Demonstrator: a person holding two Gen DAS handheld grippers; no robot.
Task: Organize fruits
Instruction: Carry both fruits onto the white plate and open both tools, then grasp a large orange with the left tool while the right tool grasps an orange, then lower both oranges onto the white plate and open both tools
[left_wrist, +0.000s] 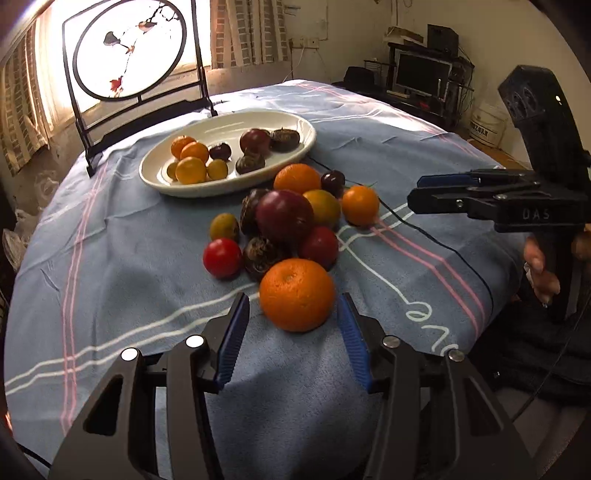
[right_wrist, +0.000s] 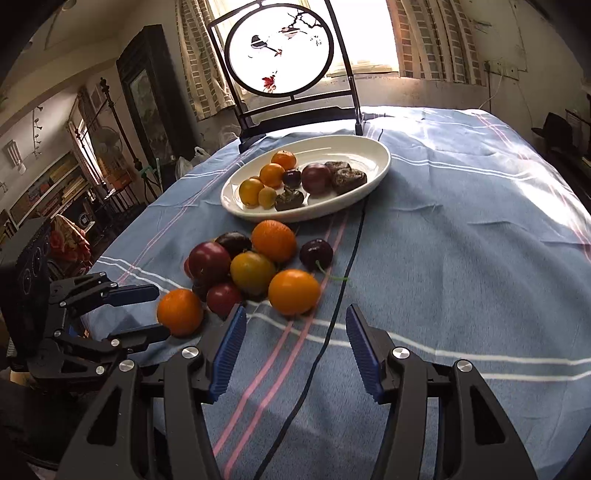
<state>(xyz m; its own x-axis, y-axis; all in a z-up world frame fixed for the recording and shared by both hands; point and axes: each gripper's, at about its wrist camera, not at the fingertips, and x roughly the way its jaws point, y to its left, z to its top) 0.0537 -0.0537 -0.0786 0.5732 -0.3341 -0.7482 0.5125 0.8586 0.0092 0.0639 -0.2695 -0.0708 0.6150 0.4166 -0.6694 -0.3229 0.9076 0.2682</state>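
On the blue tablecloth (left_wrist: 110, 280), an orange (left_wrist: 297, 294) sits between the parted, non-touching fingers of the left gripper (left_wrist: 293, 314).

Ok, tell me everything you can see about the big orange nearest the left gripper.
The big orange is round, bright orange, with dimpled peel and a small stem dimple facing up. It looks whole and unmarked. It sits on the blue striped cloth at the near edge of the loose fruit pile, apart from the white plate. The left gripper is open with a blue pad on either side of it; neither pad presses on it, though the right one looks very close. Behind it a dark brown fruit looks close or touching.
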